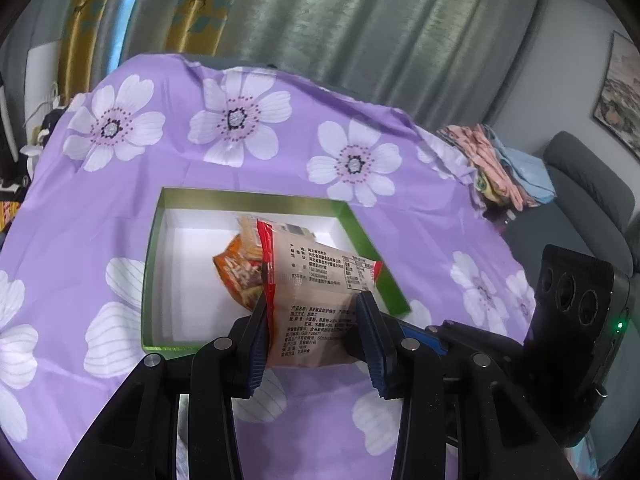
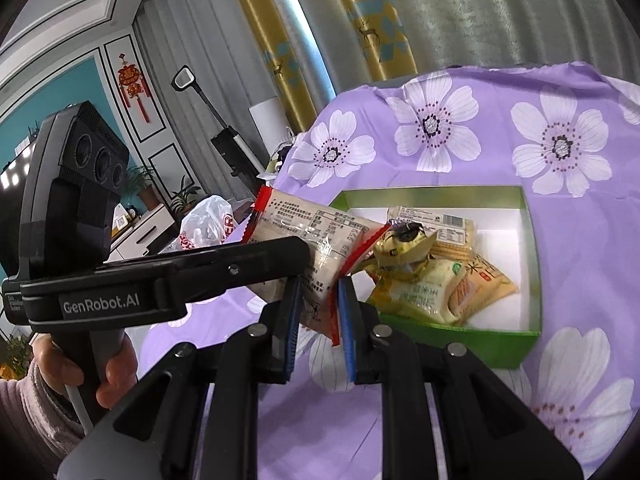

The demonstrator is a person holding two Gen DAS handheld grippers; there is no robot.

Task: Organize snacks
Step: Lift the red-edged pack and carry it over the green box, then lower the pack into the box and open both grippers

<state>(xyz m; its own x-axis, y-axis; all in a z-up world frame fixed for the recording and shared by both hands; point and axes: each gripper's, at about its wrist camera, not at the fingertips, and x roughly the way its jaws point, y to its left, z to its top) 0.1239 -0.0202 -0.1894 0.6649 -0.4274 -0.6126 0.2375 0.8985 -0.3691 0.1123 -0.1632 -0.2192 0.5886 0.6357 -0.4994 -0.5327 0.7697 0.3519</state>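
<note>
A green box (image 1: 152, 256) with a white inside sits on the purple flowered cloth; it also shows in the right wrist view (image 2: 472, 338). My left gripper (image 1: 314, 320) is shut on a beige snack packet with red ends (image 1: 316, 280) and holds it above the box's near right corner. The same packet (image 2: 308, 236) shows in the right wrist view, held by the left gripper, and its lower end lies between my right gripper's (image 2: 318, 308) pads. An orange packet (image 1: 236, 276) lies in the box, and several yellow and orange packets (image 2: 424, 280) lie there too.
The cloth-covered table (image 1: 200, 160) drops off at the far edge before grey curtains. Folded clothes (image 1: 496, 168) lie on a grey sofa to the right. A white plastic bag (image 2: 206, 228) and an upright vacuum (image 2: 236, 148) stand left of the table.
</note>
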